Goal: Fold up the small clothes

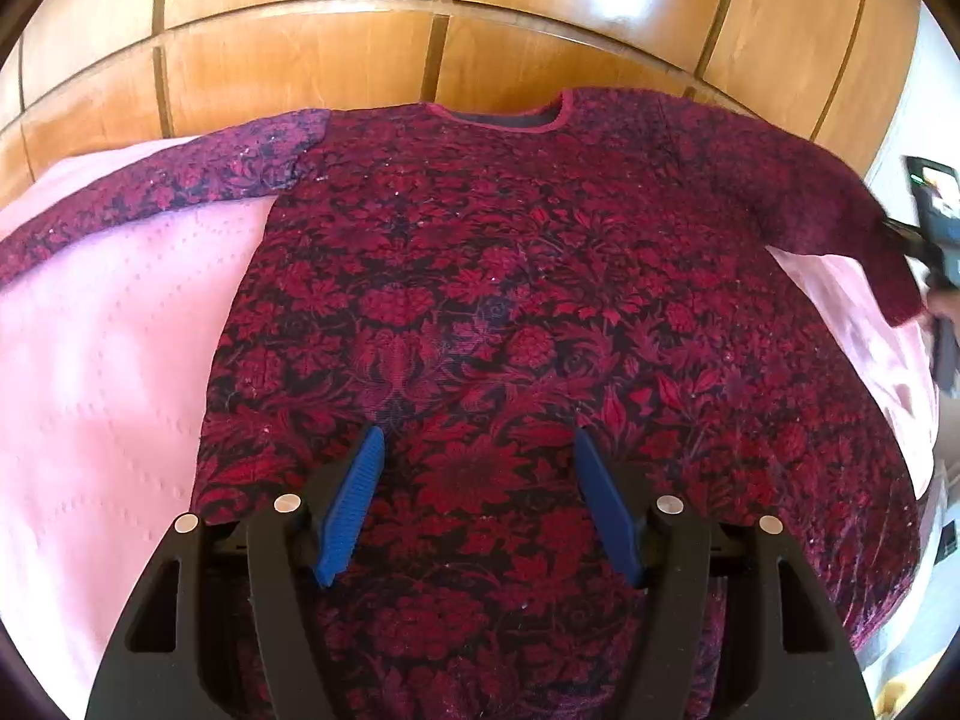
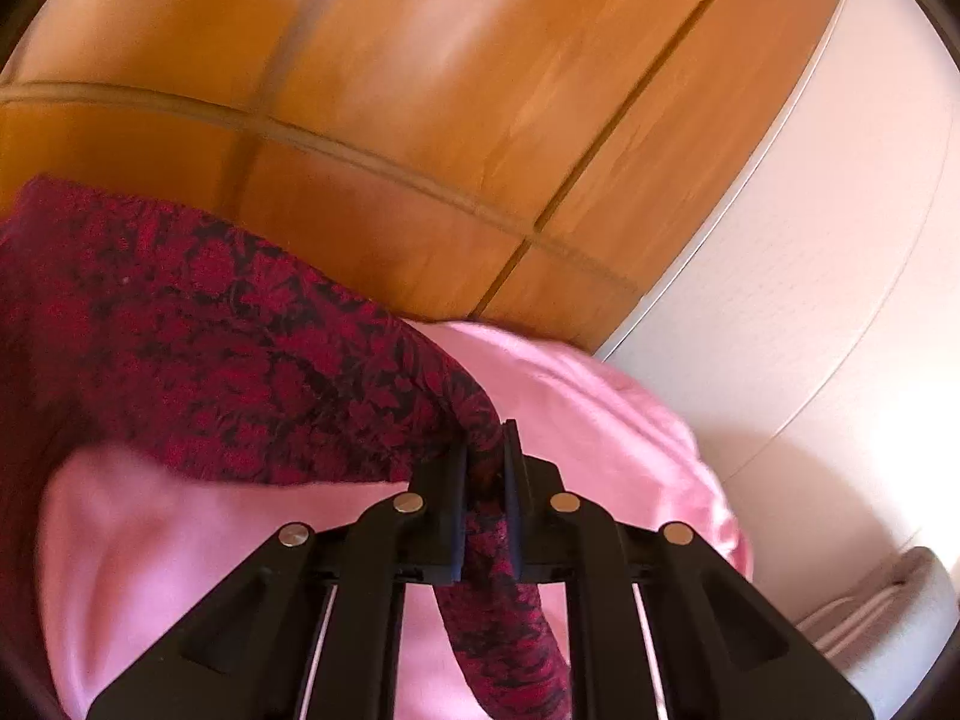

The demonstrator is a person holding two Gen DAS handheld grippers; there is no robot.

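Crimson-and-black floral knit, the top [image 1: 510, 312] lies front-up and spread flat on a pink bedspread [image 1: 108, 372], its neckline at twelve o'clock against the wooden wardrobe doors [image 1: 360, 54] and its hem running down to six o'clock under the left gripper [image 1: 477, 450].

That gripper hovers over the lower body panel with its blue pads [image 1: 354, 504] set wide apart and nothing between them. One sleeve stretches out toward nine o'clock, flat on the spread. The other sleeve [image 2: 288, 360], at three o'clock in the left wrist view, is lifted off the bed: the right gripper [image 2: 485, 450] has its fingers pinched together on the cuff end, and a loose tail of fabric hangs down past them toward six o'clock.

The likely step is folding this sleeve across the chest. The pinch seems to sit close to the sleeve's edge, though blur makes that uncertain; a quick swing could let the knit slip out. Dragging it could also pull the shoulder and skew the flat body, since the left gripper pins nothing down. The hanging tail may bunch under the fold.
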